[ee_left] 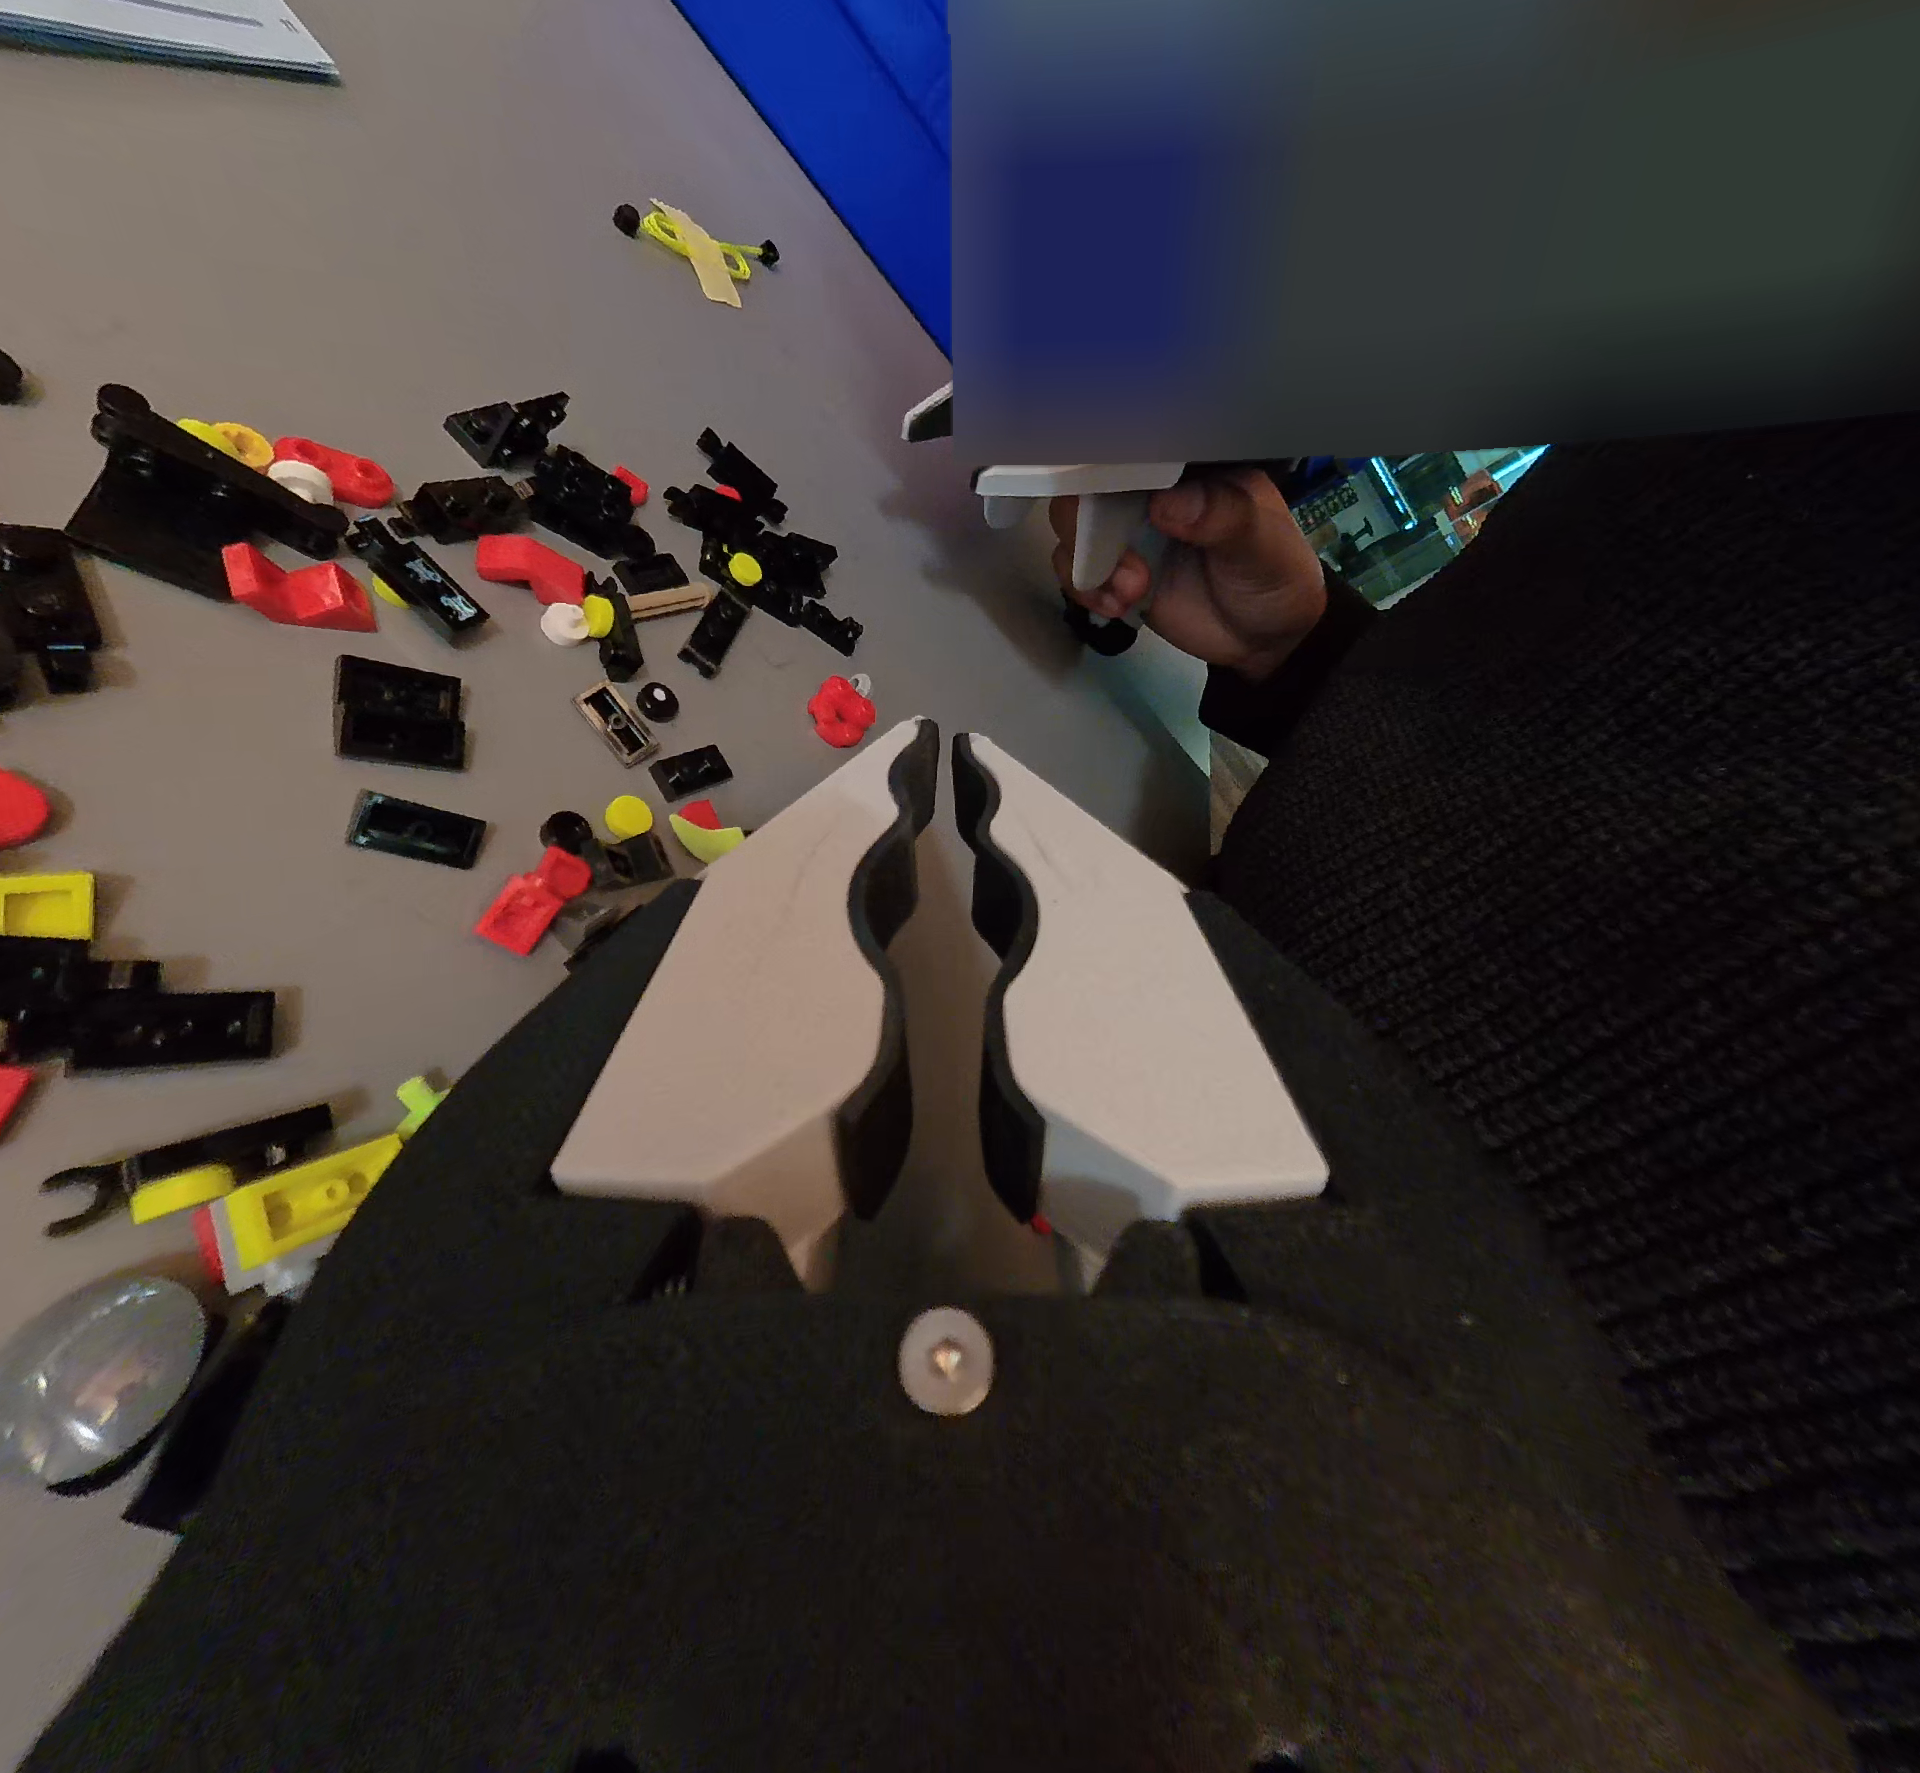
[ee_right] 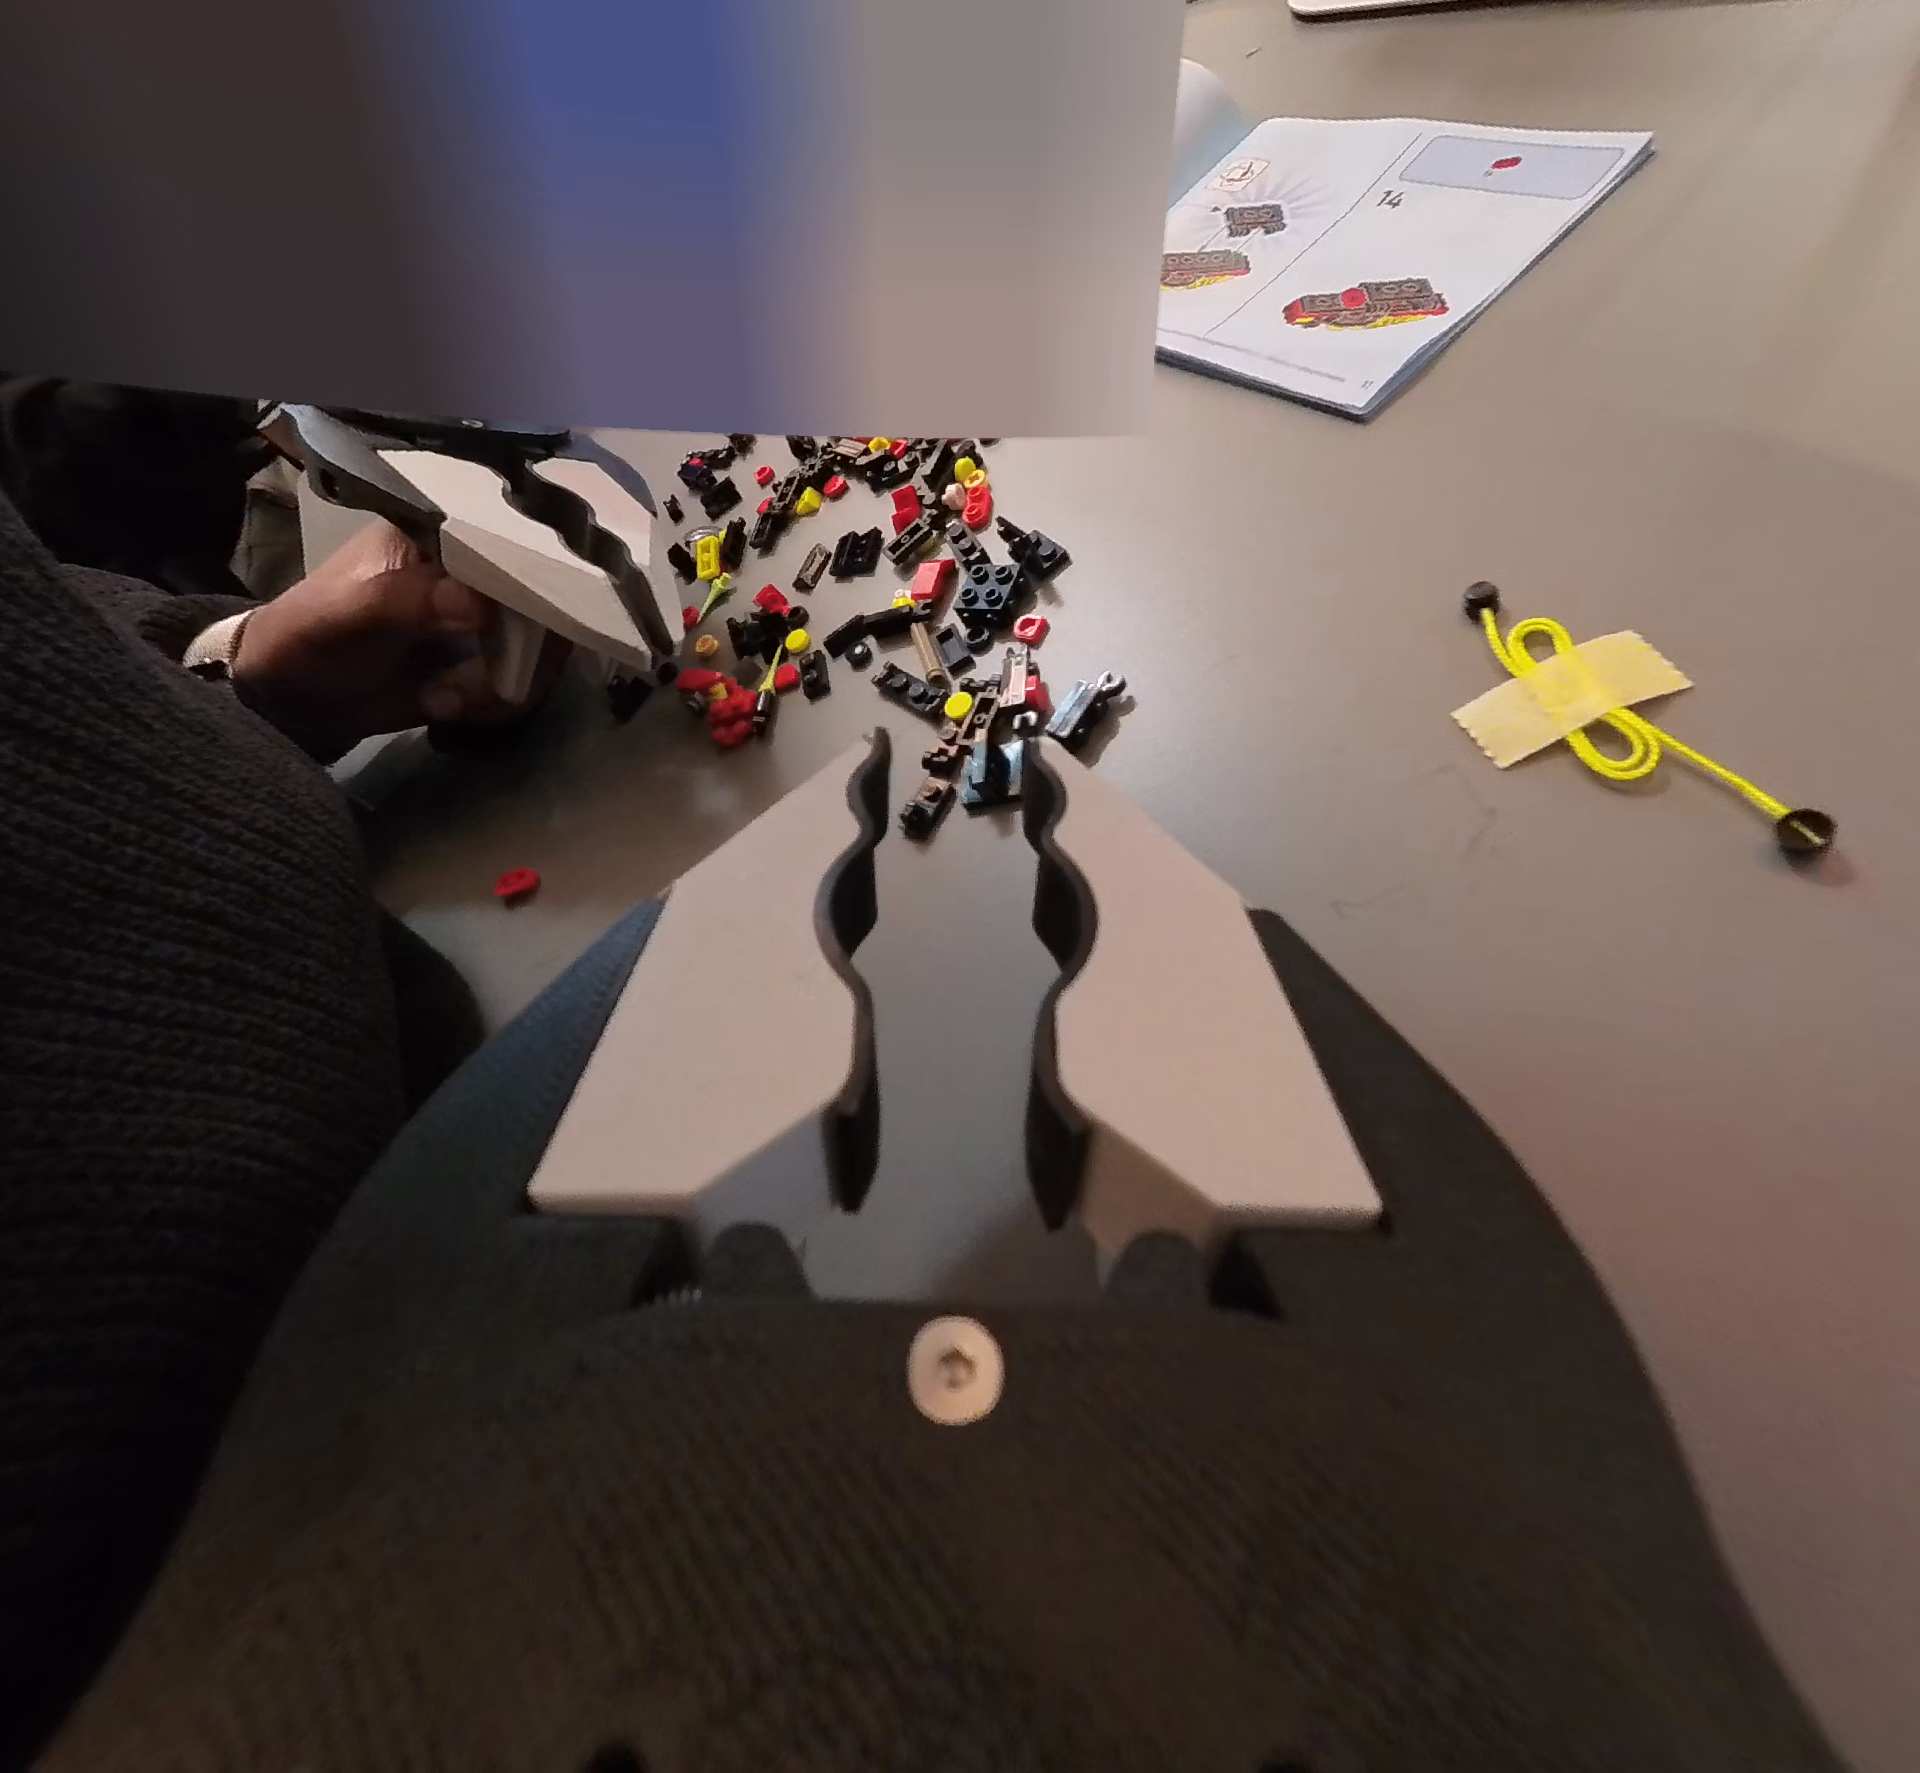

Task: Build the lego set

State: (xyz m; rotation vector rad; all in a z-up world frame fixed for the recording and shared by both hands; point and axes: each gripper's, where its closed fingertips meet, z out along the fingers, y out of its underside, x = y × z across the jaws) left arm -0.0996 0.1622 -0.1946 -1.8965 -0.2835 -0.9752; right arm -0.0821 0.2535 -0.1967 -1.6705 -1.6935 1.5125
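Hovering over the grey table [ee_right: 1299,944] with the left gripper [ee_left: 940,736] pinched all but shut on nothing, just right of a red flower-shaped piece [ee_left: 840,710], loose bricks [ee_left: 582,518] spreading farther left. Hanging with the right gripper [ee_right: 956,757] part-open and gripping nothing, framing a bluish brick [ee_right: 997,773] lying loose just ahead of its tips. Showing a taped yellow cord [ee_right: 1569,695] off to its right and an open booklet [ee_right: 1403,258] farther ahead.

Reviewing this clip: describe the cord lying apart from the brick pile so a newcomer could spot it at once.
Start at the open instruction booklet on the grey table. Nearer the camera, right of the scattered toy bricks, lies a neon-yellow looped cord. It alone has a strip of pale tape across it and a black cap at each end.
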